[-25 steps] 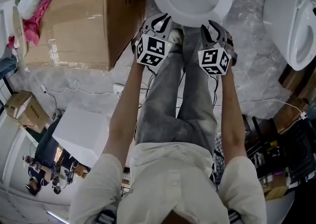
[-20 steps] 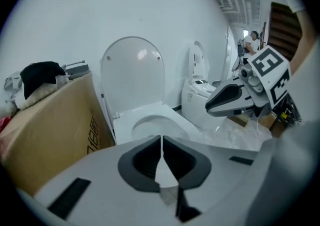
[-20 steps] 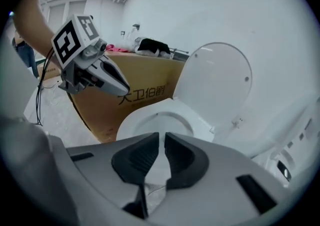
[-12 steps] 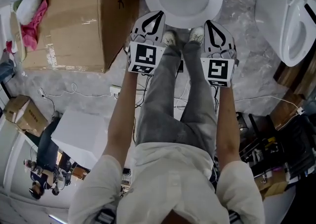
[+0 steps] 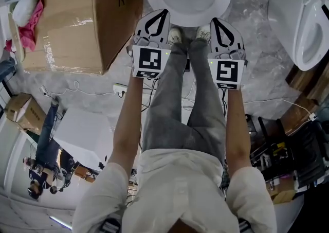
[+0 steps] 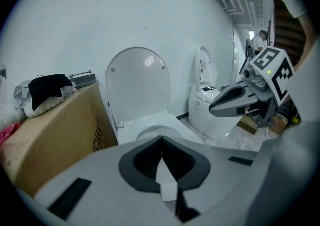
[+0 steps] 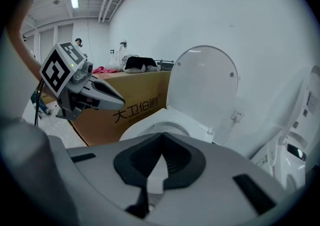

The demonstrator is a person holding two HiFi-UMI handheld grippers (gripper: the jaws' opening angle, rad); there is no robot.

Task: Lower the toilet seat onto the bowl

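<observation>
Left gripper [image 6: 161, 145] and right gripper [image 7: 161, 140] are both fully closed on nothing, positioned side by side just short of the front rim of the white ceramic toilet bowl [image 5: 191, 18]. The white oval plastic toilet seat [image 7: 202, 83] stands raised on its rear hinges, upright near the white wall [image 6: 100, 20] and well apart from both grippers. Expect a light, rigid, smooth part that may slip between the pads and drop once tipped forward; take hold at the top free edge, farthest from the hinges, and support it throughout the descent.
</observation>
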